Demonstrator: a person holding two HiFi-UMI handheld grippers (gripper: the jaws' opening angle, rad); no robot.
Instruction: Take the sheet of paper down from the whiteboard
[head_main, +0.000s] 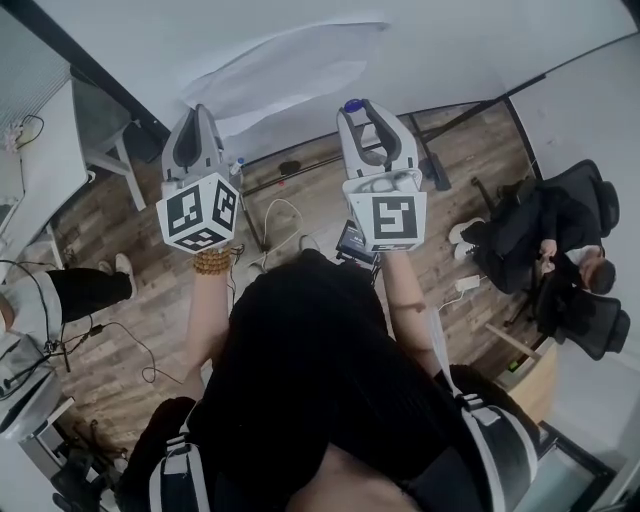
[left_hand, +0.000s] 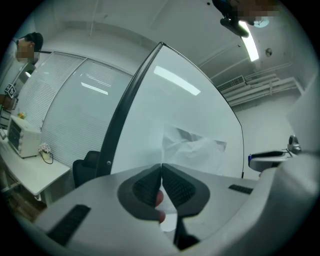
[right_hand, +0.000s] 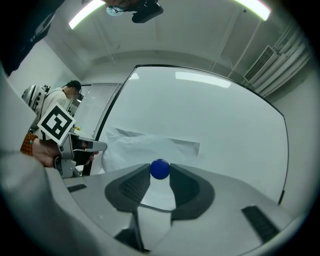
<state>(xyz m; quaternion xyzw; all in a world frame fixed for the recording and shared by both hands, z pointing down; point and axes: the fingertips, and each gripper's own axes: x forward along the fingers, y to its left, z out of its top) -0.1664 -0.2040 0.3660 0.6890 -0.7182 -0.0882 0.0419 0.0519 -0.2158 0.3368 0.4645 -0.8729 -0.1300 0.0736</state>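
**Crumpled white sheet of paper (left_hand: 197, 150) held at its left edge**

The jaws of the left gripper (left_hand: 161, 169) are pressed together on that edge. A small round blue magnet (right_hand: 160, 169) is pinched between the jaws of the right gripper (right_hand: 160, 178), in front of the sheet. Behind both, the sheet is seen lying against the large white, black-framed whiteboard (right_hand: 215, 110).

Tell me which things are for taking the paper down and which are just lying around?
For the job: crumpled white sheet of paper; big whiteboard; small blue ball in the right gripper jaws; left gripper, jaws shut on the sheet.
Just lying about: black office chair; white cable; white desk.
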